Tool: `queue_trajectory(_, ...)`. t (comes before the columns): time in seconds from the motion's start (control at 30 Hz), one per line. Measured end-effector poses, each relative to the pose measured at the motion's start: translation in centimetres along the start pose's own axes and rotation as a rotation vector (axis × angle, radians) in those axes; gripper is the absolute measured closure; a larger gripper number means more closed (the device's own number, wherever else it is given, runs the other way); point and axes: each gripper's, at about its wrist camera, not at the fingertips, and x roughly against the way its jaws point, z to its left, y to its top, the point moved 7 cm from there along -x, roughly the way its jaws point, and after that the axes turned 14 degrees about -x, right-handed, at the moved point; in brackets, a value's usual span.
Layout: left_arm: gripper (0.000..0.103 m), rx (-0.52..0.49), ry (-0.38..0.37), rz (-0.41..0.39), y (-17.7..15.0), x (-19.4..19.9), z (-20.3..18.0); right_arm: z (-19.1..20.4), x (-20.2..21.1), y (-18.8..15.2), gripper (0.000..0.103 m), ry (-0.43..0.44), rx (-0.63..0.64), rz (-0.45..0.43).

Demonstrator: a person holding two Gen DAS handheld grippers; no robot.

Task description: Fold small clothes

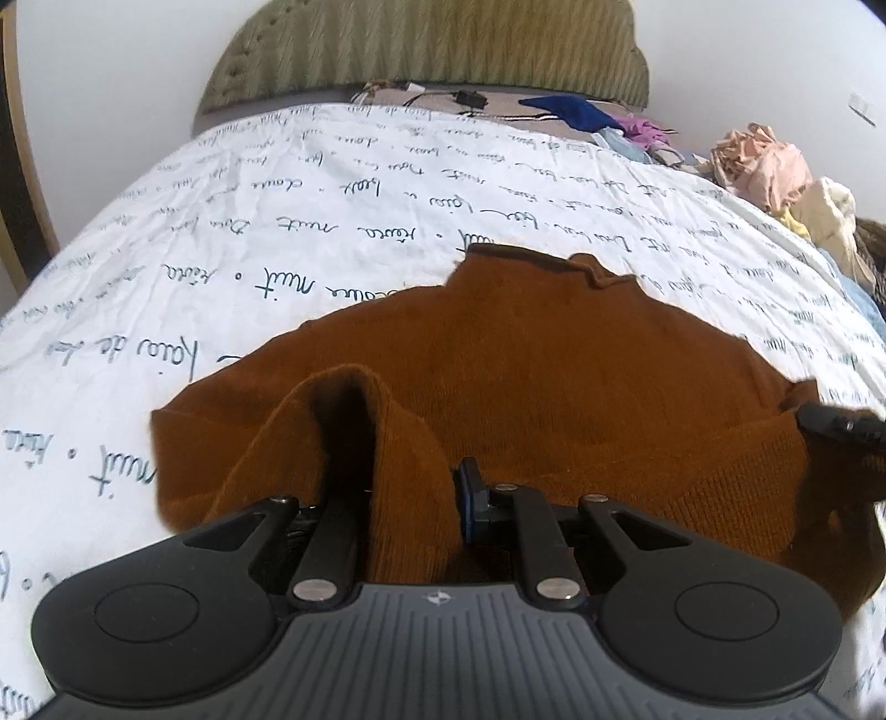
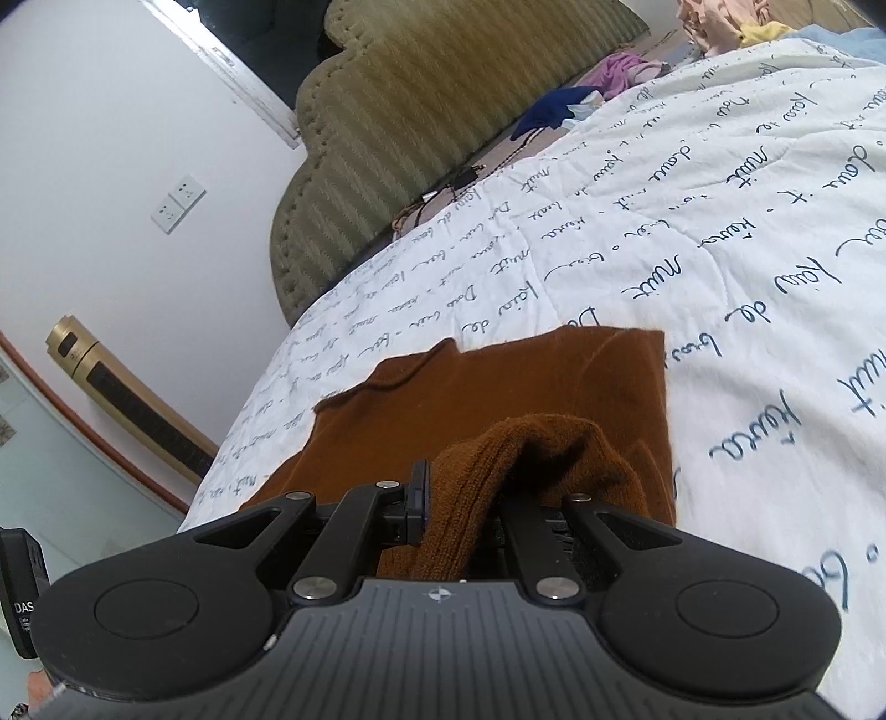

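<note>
Left wrist view: the brown sweater [image 1: 554,376] is spread on the bed's quilt [image 1: 277,232] ahead of the left tool [image 1: 410,498], which is clamped on a bunched hem fold; a thin pinch could slip when lifted.

Right wrist view: the right tool [image 2: 470,498] is likewise closed on the hem beside it; uneven pulling could skew the fold.

A rust-brown knitted sweater [image 1: 554,360] lies on a white quilt printed with dark blue cursive script [image 1: 277,221]. At twelve o'clock stands an olive-green ribbed headboard [image 1: 426,50]; towards one o'clock, royal-blue [image 1: 570,108], pink-purple [image 1: 637,127] and peach cloths [image 1: 758,160].
</note>
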Motion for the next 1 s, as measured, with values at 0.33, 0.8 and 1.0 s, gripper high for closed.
queue_trajectory(0.33, 0.088, 0.033, -0.058, 0.018, 0.0, -1.1, 0.9, -2.6, -2.6, -0.2, 0.095, -0.045, -0.084, 0.068)
queue_trajectory(0.8, 0.088, 0.238, -0.226, 0.157, -0.1, -0.2, 3.9, -0.7, -2.5, 0.8, 0.091, 0.009, -0.075, 0.075)
queue_trajectory(1.0, 0.088, 0.255, -0.197, 0.133, -2.3, 2.5, 4.4, -1.3, -2.2, 0.4, 0.088, 0.008, -0.094, 0.129)
